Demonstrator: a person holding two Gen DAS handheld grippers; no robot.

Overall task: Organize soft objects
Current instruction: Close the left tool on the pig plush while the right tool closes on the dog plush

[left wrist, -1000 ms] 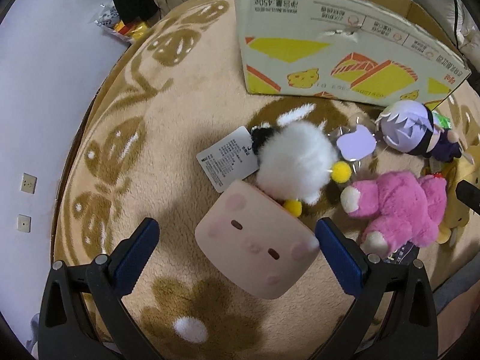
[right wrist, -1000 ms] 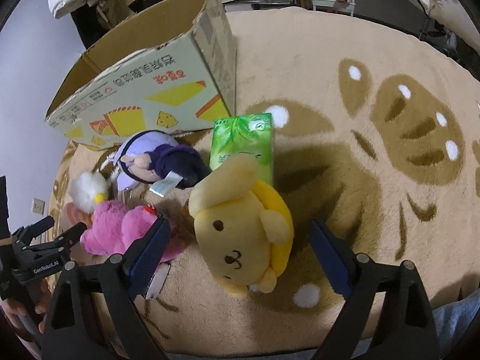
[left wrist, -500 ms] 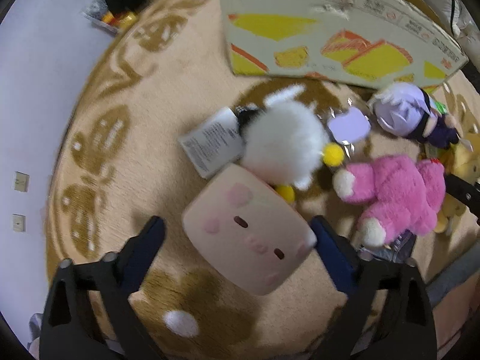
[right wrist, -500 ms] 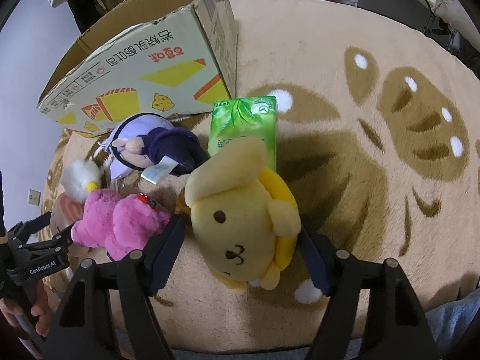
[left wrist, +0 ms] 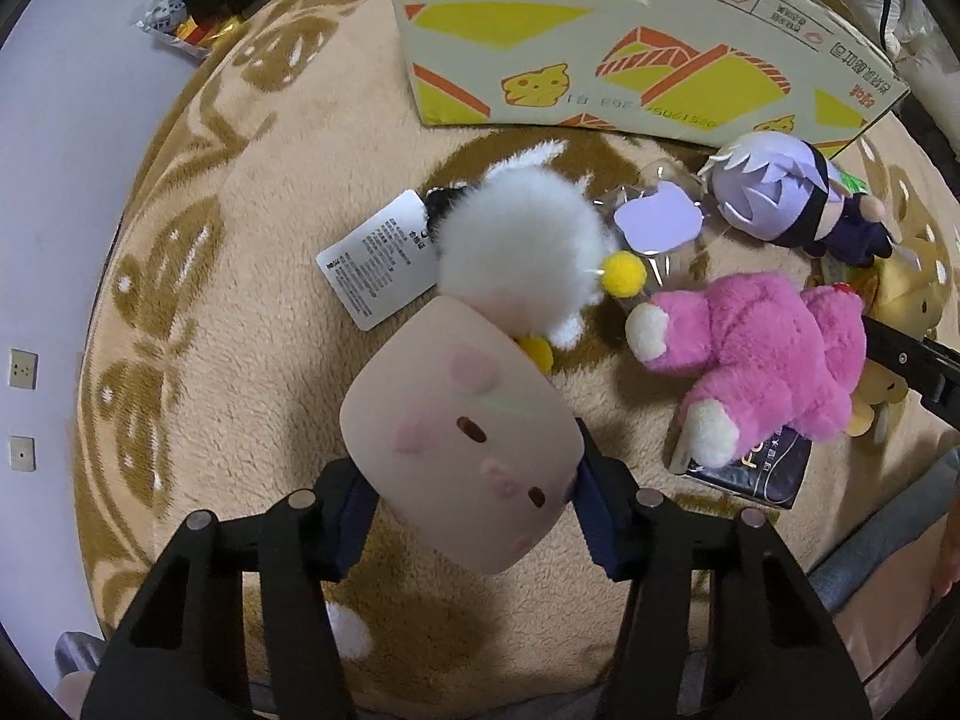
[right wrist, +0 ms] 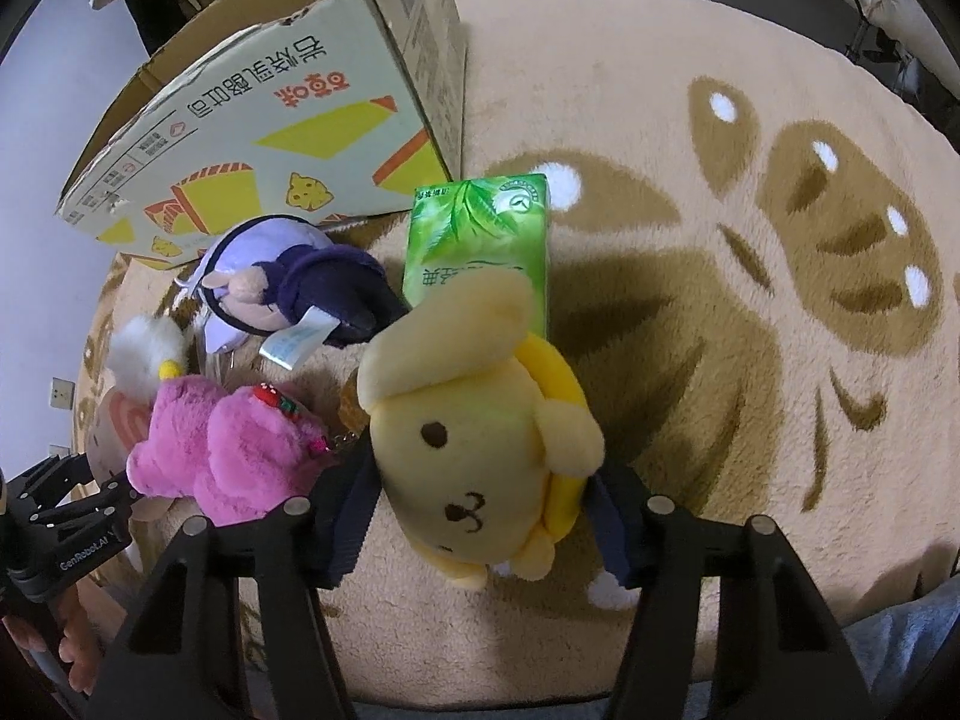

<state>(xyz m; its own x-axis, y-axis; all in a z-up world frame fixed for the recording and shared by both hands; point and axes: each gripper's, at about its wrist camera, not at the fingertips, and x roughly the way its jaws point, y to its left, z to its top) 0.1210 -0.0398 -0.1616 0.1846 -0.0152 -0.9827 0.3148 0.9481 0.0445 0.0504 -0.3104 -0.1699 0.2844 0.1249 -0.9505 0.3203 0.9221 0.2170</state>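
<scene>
On the near rug [left wrist: 252, 372], left gripper [left wrist: 471, 504] clamped across pink pig cushion [left wrist: 462, 444], right gripper [right wrist: 480, 531] pinching yellow dog plush [right wrist: 480, 438] at its sides. Both likely light and squashy, best gripped mid-body. Cardboard box [right wrist: 270, 138] open at far left.

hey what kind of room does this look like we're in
Probably a bedroom or living room floor at home: a plush beige rug with brown prints, soft toys like the yellow dog plush scattered on it, and a cardboard box.
</scene>
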